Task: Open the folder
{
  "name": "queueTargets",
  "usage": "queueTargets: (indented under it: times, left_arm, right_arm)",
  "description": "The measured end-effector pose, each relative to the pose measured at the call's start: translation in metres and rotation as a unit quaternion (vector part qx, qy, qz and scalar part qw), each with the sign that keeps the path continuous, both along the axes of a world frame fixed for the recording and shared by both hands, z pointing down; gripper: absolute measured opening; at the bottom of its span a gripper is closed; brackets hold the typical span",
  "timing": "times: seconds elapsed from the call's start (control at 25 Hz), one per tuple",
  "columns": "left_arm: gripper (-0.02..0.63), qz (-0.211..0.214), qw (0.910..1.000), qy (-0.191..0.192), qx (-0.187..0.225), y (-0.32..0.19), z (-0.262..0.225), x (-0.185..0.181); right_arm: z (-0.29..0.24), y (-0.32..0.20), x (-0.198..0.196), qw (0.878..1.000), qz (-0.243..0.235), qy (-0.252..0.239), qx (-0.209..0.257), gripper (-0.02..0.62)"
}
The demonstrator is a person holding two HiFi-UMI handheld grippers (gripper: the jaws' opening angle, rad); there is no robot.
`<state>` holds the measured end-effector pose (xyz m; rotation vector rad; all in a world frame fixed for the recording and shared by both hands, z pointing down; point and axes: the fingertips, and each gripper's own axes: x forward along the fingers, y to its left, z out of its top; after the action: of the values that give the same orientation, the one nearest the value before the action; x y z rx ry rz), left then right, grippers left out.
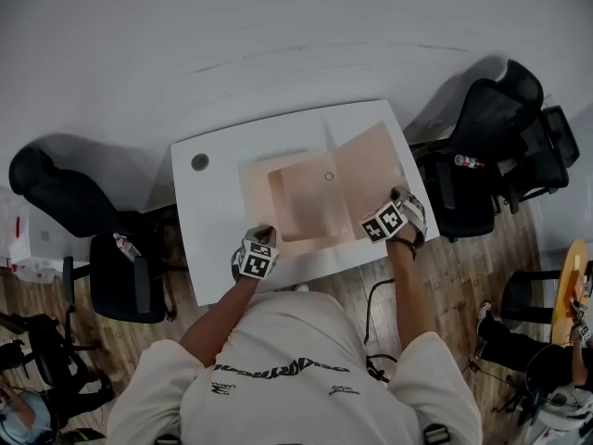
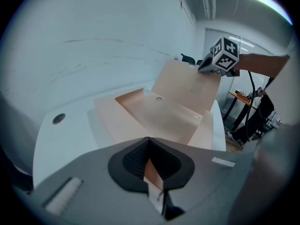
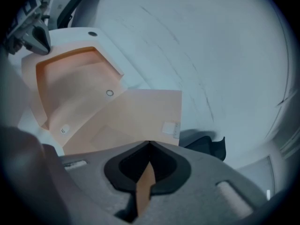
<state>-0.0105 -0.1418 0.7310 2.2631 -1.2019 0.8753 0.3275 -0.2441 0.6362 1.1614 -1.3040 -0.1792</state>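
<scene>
Peach folder (image 1: 315, 202) is lying half open on the white tabletop (image 1: 208, 239). The left gripper (image 2: 152, 170) is clamping its near edge, the right gripper (image 3: 146, 175) its raised cover (fingers pressed together on thin card). Uneven pulling is likely risking creasing or slipping.

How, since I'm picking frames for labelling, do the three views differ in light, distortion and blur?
Head view: even, dim light, folder sharp, room edges bowed. Left gripper view: heavy fisheye, dark corners, ceiling light glaring top right. Right gripper view: same fisheye, near foreground soft.
</scene>
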Motion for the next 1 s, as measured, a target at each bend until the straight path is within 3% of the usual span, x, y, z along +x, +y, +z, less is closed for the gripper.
queueTargets:
  times: [0.28, 0.36, 0.52, 0.68, 0.84, 1.0]
  left_arm:
    - [-0.002, -0.014, 0.9998, 0.014, -0.005, 0.0, -0.001, 0.0]
    - [-0.002, -0.021, 0.9992, 0.03, -0.014, -0.001, -0.002, 0.003]
    - [-0.002, -0.024, 0.9988, 0.036, -0.021, 0.0, -0.005, 0.005]
    - [-0.002, -0.043, 0.9967, 0.059, -0.036, -0.001, -0.008, 0.003]
    - [-0.002, -0.043, 0.9965, 0.062, -0.036, -0.001, -0.012, 0.004]
    - [-0.002, -0.036, 0.9967, 0.069, -0.02, -0.003, -0.023, 0.011]
  right_arm:
    - [0.004, 0.002, -0.004, 0.996, 0.035, -0.079, -0.012, 0.002]
    - [0.005, 0.003, -0.01, 0.991, 0.049, -0.127, -0.015, 0.002]
    - [0.007, 0.007, -0.019, 0.968, 0.093, -0.234, -0.013, 0.002]
    - [0.002, 0.009, -0.027, 0.947, 0.125, -0.296, 0.019, 0.002]
    - [0.002, 0.009, -0.036, 0.918, 0.156, -0.362, 0.049, 0.002]
    - [-0.001, 0.011, -0.043, 0.903, 0.161, -0.391, 0.074, 0.002]
